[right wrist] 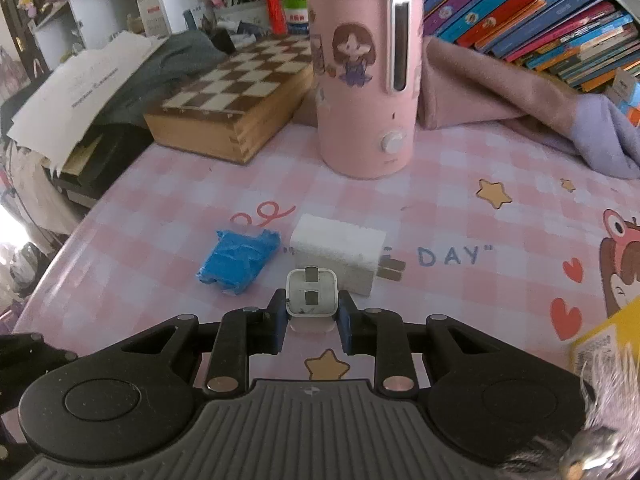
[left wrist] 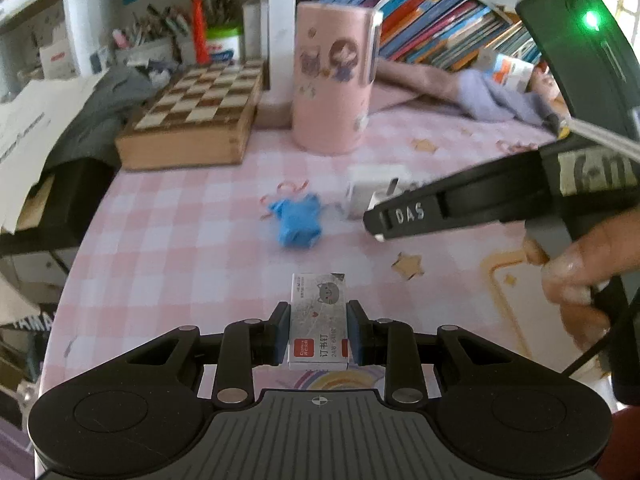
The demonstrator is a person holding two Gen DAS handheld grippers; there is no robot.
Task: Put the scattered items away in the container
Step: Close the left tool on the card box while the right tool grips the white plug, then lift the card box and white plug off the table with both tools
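My left gripper (left wrist: 318, 314) is shut on a small staple box (left wrist: 318, 322) with a cat picture and a red label, held over the pink checked tablecloth (left wrist: 180, 240). My right gripper (right wrist: 312, 308) is shut on a small white plug (right wrist: 311, 296), prongs facing the camera, its blue pads (right wrist: 280, 318) pressing both sides. Just beyond it lie a larger white charger block (right wrist: 340, 254) and a crumpled blue wrapper (right wrist: 240, 258). In the left wrist view the right gripper (left wrist: 380, 226) reaches in from the right, in front of the charger block (left wrist: 368, 194) and beside the blue wrapper (left wrist: 298, 220).
A tall pink cylinder with cartoon stickers (right wrist: 364, 80) stands behind the items, a wooden chess box (right wrist: 236, 100) to its left. Folded pink and lilac cloth (right wrist: 520, 92) and a row of books (right wrist: 540, 12) lie at the back right. A yellow box corner (right wrist: 604, 344) shows at the right edge.
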